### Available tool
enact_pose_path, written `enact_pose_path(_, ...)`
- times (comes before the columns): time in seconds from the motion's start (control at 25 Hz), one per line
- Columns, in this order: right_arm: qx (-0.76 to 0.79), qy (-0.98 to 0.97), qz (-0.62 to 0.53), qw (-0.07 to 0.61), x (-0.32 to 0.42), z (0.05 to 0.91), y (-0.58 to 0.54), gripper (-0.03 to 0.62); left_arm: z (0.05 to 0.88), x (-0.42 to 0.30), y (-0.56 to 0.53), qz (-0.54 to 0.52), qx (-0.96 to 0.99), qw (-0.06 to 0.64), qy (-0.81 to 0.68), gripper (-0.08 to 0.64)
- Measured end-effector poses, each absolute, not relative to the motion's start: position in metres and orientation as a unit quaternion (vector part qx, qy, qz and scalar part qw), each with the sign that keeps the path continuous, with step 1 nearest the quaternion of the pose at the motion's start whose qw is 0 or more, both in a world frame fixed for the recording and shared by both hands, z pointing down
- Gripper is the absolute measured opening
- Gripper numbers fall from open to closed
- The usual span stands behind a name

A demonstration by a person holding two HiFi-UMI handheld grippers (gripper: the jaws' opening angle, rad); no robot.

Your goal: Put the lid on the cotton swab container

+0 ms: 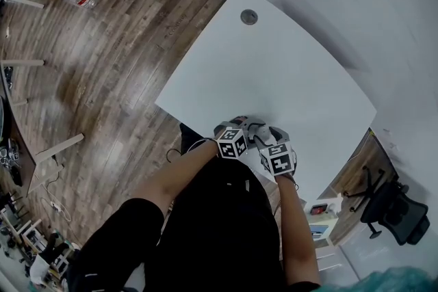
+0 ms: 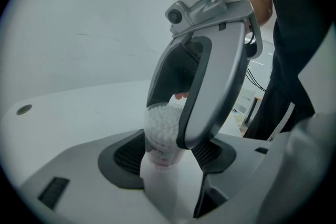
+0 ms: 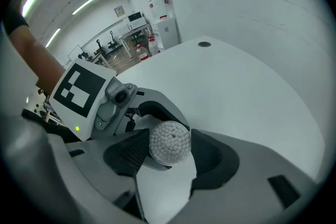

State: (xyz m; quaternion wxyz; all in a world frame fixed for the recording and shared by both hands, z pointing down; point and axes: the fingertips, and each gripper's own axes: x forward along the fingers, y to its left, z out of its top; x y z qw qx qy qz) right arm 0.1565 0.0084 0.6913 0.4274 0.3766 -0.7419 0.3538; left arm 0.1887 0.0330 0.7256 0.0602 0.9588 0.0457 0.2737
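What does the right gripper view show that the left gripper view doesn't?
Only the right gripper view shows the cotton swab container end on, a round face of packed swab tips, and the marker cube of the left gripper. Only the left gripper view shows the container's side with its label, and a hand on the right gripper. Both show the container between that gripper's own jaws, the white table and its round hole.

Left gripper (image 2: pixel 163 157) and right gripper (image 3: pixel 167 152) crowd the cotton swab container (image 3: pixel 169 141); open table (image 1: pixel 274 72) lies beyond.
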Motion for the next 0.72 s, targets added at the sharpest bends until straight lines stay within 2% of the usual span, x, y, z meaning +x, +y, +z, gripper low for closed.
enact_pose_path(0.24, 0.392, -0.729, 0.421, 0.371, 0.158, 0.689, 0.011, 0.250, 0.726, 0.186, 0.039, 0.279, 0.957, 0.040, 0.067, 0.275)
enact_pose_path(0.72, 0.408, -0.731, 0.414, 0.358, 0.165, 0.675, 0.010, 0.250, 0.725, 0.188, 0.038, 0.283, 0.956, 0.044, 0.065, 0.275)
